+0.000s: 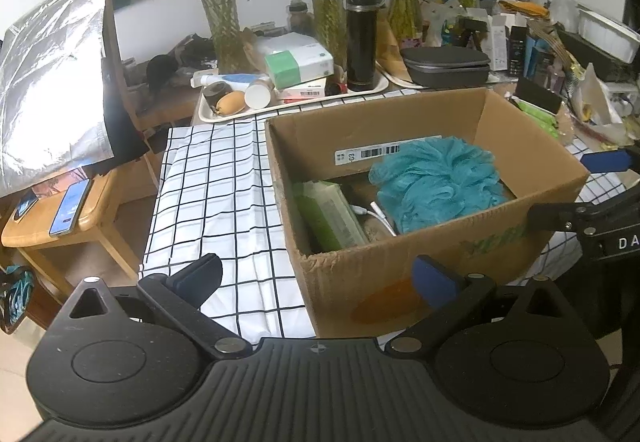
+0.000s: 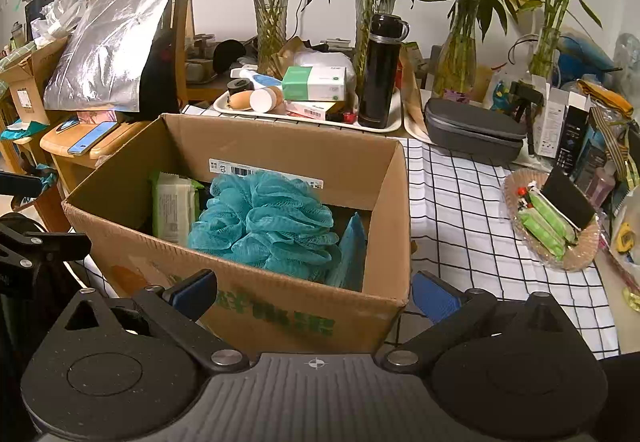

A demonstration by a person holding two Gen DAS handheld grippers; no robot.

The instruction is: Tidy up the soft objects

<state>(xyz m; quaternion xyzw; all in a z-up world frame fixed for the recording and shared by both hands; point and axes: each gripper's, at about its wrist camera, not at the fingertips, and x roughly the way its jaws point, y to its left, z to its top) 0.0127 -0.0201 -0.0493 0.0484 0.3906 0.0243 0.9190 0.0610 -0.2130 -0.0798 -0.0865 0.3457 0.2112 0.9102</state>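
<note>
An open cardboard box stands on the checked tablecloth. Inside lie a teal mesh bath pouf, a green wet-wipes pack and a white cable. In the right wrist view the box holds the pouf, the wipes pack and a blue cloth. My left gripper is open and empty at the box's near left corner. My right gripper is open and empty in front of the box's near wall. The right gripper's fingers show at the left view's right edge.
A white tray with a black flask, boxes and bottles stands behind the box. A grey case, glass vases with bamboo, and a wicker dish of green packets sit right. A wooden stool with a phone stands left.
</note>
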